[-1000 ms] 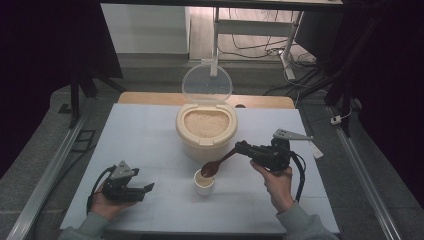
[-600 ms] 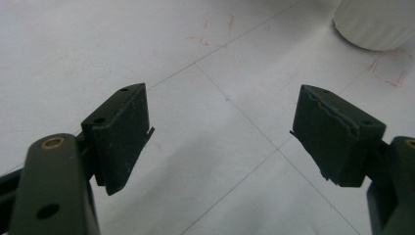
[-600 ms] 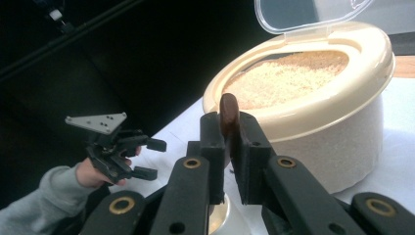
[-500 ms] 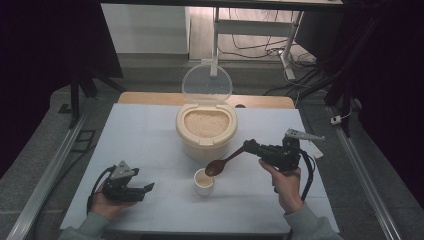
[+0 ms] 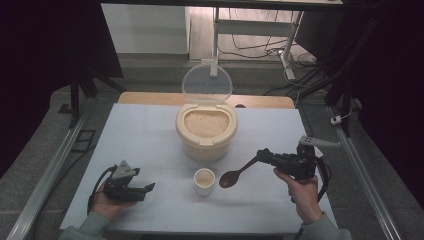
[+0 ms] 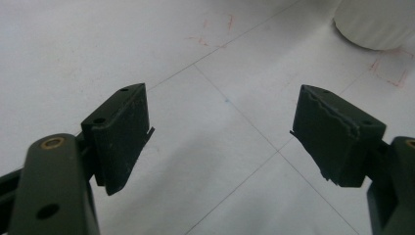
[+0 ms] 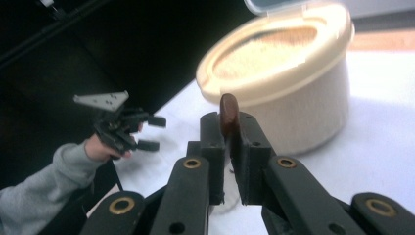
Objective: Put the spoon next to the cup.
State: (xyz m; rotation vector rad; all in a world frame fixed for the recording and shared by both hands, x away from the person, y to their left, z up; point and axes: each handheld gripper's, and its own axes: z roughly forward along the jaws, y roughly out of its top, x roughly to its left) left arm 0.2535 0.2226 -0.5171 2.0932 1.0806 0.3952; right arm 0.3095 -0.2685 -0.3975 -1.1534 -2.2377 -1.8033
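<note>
Rightward from the small cup [image 5: 204, 180] went the right gripper [image 5: 262, 154], jaws clamped on the wooden spoon [image 5: 236, 175], its bowl beside that cup; the left gripper [image 5: 146, 188] stayed put, jaws apart.

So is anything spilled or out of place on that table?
Nothing stands out. The rice container sits upright with its lid open, the small cup is upright, and no grains show on the table.

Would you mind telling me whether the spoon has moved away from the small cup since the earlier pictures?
Yes. The spoon, clamped in the right gripper, has shifted rightward: its bowl was over the small cup and now hangs beside it.
</note>
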